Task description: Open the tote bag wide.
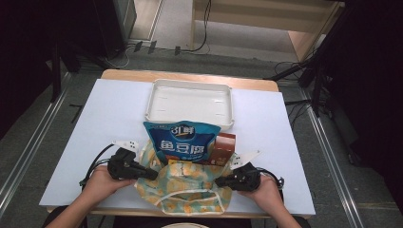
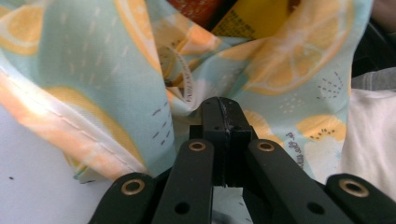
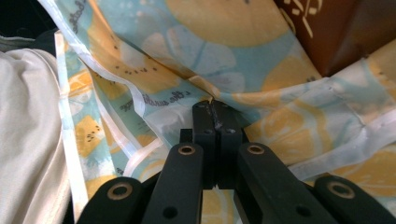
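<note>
The white tray [image 1: 157, 107] is parked just behind the lemon-print bag [image 1: 190, 190], with a blue snack pouch [image 1: 184, 142] stuffed inside. The bag's cloth is pinched by the left gripper [image 1: 153, 175] and right gripper [image 1: 219, 182], jaws pressed together.

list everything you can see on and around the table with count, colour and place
fabric bag: one, pale blue with orange citrus print, near edge of the table, mouth held apart
blue snack pouch: one, blue with white lettering, standing out of the bag
brown packet: one, reddish brown, right of the pouch
yellow packet: one, yellow, low in the bag mouth
tray: one, white, behind the bag
table: one, white top, wooden edge
cables: several, black, on the floor beyond
left hand-held gripper: one, black, shut on the bag's left side
right hand-held gripper: one, black, shut on the bag's right side
hands: two, bottom of the high view
</note>
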### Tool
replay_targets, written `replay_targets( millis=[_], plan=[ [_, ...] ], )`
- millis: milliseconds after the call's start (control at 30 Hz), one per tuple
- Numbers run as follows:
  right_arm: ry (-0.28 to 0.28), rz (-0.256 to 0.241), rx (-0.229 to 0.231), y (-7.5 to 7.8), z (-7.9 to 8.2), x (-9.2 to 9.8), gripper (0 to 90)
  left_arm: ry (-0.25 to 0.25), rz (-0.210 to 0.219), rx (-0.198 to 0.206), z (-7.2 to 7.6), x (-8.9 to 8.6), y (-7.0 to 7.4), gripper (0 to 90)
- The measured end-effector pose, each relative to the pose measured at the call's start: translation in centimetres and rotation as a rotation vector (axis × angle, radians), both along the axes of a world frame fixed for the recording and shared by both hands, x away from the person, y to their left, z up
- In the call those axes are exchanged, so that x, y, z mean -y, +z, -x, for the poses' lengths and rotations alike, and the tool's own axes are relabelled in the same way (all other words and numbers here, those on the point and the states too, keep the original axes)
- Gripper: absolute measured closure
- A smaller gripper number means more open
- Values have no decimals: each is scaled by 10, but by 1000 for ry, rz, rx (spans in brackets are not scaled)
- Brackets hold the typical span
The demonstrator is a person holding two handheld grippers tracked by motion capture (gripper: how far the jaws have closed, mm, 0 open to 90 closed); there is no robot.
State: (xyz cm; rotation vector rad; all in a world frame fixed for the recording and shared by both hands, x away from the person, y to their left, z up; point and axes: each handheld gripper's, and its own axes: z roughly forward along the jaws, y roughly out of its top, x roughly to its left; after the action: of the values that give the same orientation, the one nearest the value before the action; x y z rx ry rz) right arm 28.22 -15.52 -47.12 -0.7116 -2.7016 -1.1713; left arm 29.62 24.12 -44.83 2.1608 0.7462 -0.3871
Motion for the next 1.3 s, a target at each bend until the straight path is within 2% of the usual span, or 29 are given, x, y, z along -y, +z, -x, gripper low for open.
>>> replay_targets(
  millis=[267,467,567,633,733,833,967,1067,1100,1200,1300],
  plan=[
    [-5,1,16,-5,-3,3,900,23,-25,-11,-5,-3,-5,900],
    [-13,3,20,-8,-5,7,900,38,-60,-26,-8,-4,-10,900],
    [-16,-4,21,-9,-7,9,900,49,-107,-34,-11,-4,-14,900],
    [-22,-3,20,-9,-7,10,900,64,-117,-49,-13,-6,-17,900],
    [-24,0,22,-8,-7,11,900,59,-97,-47,-13,-6,-16,900],
    [-9,-7,27,-4,-3,11,881,43,-70,-24,-11,-8,-13,900],
    [9,-28,38,3,3,12,802,57,-30,-25,-8,-15,-9,839],
    [1,-55,39,10,7,18,767,62,-18,-10,-5,-19,-4,797],
    [-6,-64,44,12,8,20,759,71,0,-6,-3,-21,-1,788],
    [-25,-97,66,23,12,25,741,78,10,12,0,-24,6,754],
    [-37,-131,71,33,15,25,738,72,-4,43,4,-25,15,734]
  ],
)
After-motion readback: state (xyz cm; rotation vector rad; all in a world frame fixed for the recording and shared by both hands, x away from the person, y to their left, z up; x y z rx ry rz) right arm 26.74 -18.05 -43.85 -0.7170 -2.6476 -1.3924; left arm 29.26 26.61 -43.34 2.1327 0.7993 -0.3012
